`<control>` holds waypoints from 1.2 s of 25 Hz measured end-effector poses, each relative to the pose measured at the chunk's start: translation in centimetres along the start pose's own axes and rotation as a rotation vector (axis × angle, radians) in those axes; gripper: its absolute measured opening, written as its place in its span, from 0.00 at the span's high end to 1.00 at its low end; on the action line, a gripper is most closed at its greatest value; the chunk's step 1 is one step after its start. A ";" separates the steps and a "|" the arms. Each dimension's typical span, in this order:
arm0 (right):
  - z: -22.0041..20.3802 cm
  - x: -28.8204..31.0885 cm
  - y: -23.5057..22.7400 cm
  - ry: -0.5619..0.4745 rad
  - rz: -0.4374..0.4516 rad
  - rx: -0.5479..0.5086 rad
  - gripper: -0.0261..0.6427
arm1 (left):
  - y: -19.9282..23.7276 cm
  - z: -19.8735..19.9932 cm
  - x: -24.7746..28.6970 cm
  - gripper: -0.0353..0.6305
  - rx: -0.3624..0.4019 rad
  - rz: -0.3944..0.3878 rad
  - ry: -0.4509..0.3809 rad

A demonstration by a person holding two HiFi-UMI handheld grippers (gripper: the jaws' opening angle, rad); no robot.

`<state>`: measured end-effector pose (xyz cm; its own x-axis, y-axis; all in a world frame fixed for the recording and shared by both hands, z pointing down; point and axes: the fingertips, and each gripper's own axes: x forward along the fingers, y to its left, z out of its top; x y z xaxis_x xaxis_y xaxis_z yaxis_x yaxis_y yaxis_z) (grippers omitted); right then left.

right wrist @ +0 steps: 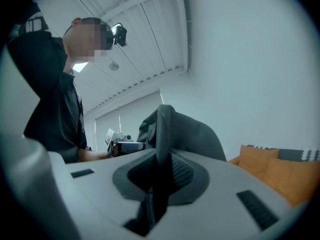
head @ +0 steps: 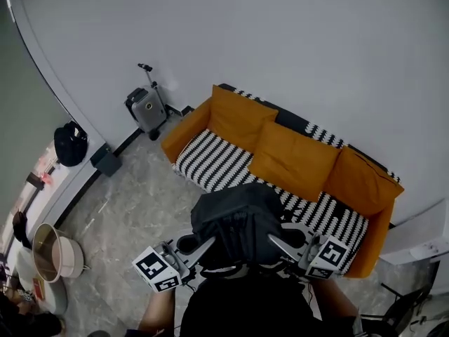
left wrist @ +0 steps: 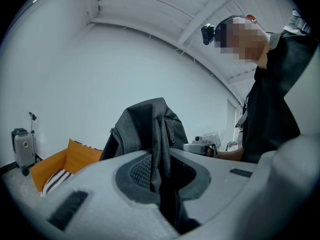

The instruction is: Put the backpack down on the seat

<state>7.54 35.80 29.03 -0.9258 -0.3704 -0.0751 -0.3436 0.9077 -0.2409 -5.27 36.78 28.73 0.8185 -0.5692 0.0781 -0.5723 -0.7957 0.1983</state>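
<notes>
A white wall (head: pixel 280 34) meets a pale marbled floor (head: pixel 133 195), with a grey suitcase (head: pixel 146 109) at left. The left gripper (head: pixel 203 248) is clamped on a fold of the black backpack (head: pixel 238 220), held up near the sofa's striped seat (head: pixel 210 163). The right gripper (head: pixel 280 244) pinches the backpack's other side.

Backpack (head: pixel 235 222): dark grey woven fabric, slumped and creased, held aloft near the sofa's front edge, not yet set down. Seat (head: pixel 210 161): black-and-white striped, with orange back cushions (head: pixel 292 160) behind.
</notes>
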 end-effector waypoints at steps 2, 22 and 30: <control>0.1 -0.2 -1.2 -0.002 0.008 0.000 0.89 | 0.4 -0.1 1.0 0.88 -0.001 0.010 0.000; -0.3 5.2 -10.6 0.039 -0.059 0.059 0.89 | 10.7 -0.3 6.0 0.88 -0.074 -0.039 0.029; 0.9 12.0 -15.2 0.056 -0.101 0.038 0.89 | 18.9 1.9 6.7 0.88 -0.046 -0.073 0.019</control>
<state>1.86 17.35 30.91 -0.8944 -0.4472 0.0059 -0.4307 0.8576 -0.2810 -10.67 17.55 31.14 0.8589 -0.5058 0.0804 -0.5086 -0.8243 0.2488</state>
